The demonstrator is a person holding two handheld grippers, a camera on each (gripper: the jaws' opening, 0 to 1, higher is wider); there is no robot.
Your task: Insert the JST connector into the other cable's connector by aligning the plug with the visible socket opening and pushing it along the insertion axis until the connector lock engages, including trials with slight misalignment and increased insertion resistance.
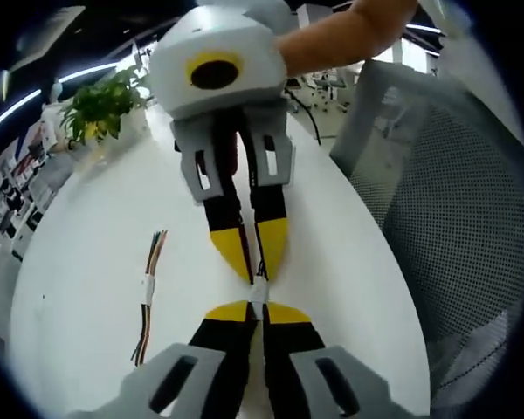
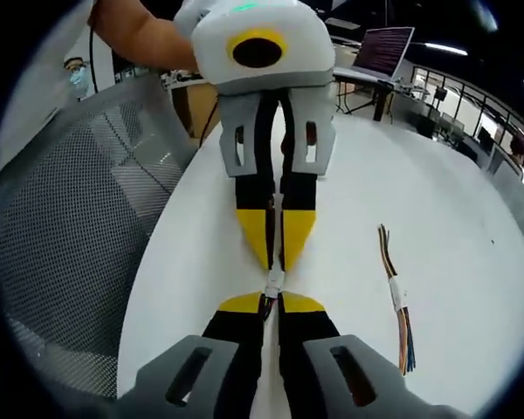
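Facing each other tip to tip over a white table (image 1: 87, 262), both grippers meet at a small white JST connector pair (image 1: 259, 291). Left gripper view, left to right: a green plant (image 1: 99, 106) sits at 10 o'clock at the table's far edge; a spare cable bundle (image 1: 148, 292) with multicoloured wires and a white band lies flat at 8 o'clock, well apart from the grippers; the left gripper (image 1: 258, 311) rises from 6 o'clock, jaws drawn together on the near end of the connector pair; the right gripper (image 1: 259, 266) comes down from 12 o'clock, its yellow tips pinched on the far end; a person's forearm (image 1: 345, 35) reaches in at 1 o'clock; a grey mesh chair back (image 1: 445, 201) stands at 3 o'clock beside the table edge.

Right gripper view, left to right: mesh chair back (image 2: 70, 227) at 9 o'clock; right gripper (image 2: 272, 301) at 6 o'clock, jaws closed on the connector pair (image 2: 274, 281); left gripper (image 2: 275, 257) descending from 12 o'clock, tips clamped on the other end; spare cable bundle (image 2: 396, 297) at 3 o'clock on the table (image 2: 454, 227).

Whether plug and socket are fully seated cannot be told; the joint is hidden between the yellow tips
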